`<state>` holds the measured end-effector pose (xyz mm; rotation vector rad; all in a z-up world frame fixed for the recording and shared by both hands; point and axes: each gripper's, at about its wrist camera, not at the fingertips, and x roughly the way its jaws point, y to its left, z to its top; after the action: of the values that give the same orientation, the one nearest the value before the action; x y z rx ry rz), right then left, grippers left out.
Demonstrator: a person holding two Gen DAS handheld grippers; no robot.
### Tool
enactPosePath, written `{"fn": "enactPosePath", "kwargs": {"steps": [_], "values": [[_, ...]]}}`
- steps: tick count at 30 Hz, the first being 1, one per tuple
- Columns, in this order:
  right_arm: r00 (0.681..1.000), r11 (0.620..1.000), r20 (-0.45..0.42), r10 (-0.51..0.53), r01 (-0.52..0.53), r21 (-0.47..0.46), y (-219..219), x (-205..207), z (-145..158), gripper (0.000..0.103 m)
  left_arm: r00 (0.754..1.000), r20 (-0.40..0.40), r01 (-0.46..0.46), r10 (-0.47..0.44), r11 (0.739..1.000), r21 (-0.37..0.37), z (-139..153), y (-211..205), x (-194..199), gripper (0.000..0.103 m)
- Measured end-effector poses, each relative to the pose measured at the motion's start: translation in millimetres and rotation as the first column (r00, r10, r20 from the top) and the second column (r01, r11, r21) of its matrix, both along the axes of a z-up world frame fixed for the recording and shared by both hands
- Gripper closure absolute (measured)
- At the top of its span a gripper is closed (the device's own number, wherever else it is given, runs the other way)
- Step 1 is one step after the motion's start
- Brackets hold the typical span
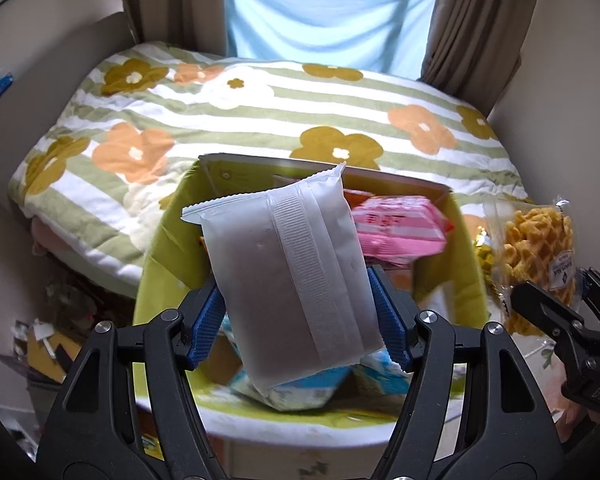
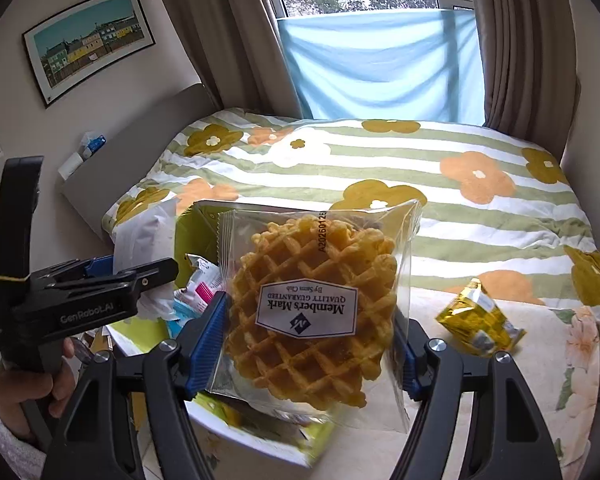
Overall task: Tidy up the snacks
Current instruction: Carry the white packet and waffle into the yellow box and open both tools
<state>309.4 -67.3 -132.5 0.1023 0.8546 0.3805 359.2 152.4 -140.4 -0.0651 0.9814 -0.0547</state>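
While box (image 1: pixel 168 216) brims, yellow packet (image 2: pixel 478 320) aside, bed (image 2: pixel 380 160) behind.

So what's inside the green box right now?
In the green box lie a pink packet and blue-and-white packets. The white packet in the left gripper covers the middle, so what lies there cannot be seen.

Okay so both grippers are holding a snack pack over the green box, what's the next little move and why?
Probably lower the left gripper a little and release its white packet into the green box, since the packet hangs over the box opening among snacks already inside. The right gripper's waffle pack could follow.
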Motion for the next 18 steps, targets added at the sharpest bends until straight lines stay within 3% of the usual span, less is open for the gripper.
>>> {"fn": "enactPosePath", "kwargs": {"steps": [6, 9, 10, 11, 12, 15, 18], "values": [[0.999, 0.999, -0.041, -0.031, 0.03, -0.031, 21, 13, -10, 0.035, 0.997, -0.058, 0.058, -0.058, 0.998, -0.003, -24, 17, 37, 0.038], [0.998, 0.998, -0.054, -0.038, 0.035, -0.046, 27, 18, -13, 0.035, 0.995, -0.034, 0.092, -0.093, 0.995, -0.03, -24, 19, 43, 0.037], [0.997, 0.998, -0.059, -0.04, 0.037, -0.049, 28, 20, -14, 0.035, 0.996, -0.021, 0.087, -0.088, 0.996, -0.021, -21, 19, 43, 0.028], [0.997, 0.998, -0.064, -0.041, 0.037, -0.054, 28, 21, -15, 0.035, 0.997, -0.004, 0.079, -0.079, 0.997, -0.012, -17, 20, 42, 0.009], [0.997, 0.998, -0.068, -0.04, 0.036, -0.06, 27, 22, -16, 0.035, 0.998, 0.009, 0.068, -0.068, 0.998, -0.001, -14, 21, 41, 0.0], [0.997, 0.997, -0.071, -0.031, 0.026, -0.073, 30, 21, -18, 0.035, 0.998, 0.045, 0.038, -0.038, 0.999, 0.005, -7, 30, 36, 0.0], [0.997, 0.997, -0.07, -0.013, 0.007, -0.078, 31, 21, -19, 0.035, 1.0, 0.021, -0.003, 0.004, 1.0, -0.01, -7, 41, 32, 0.0]]}}
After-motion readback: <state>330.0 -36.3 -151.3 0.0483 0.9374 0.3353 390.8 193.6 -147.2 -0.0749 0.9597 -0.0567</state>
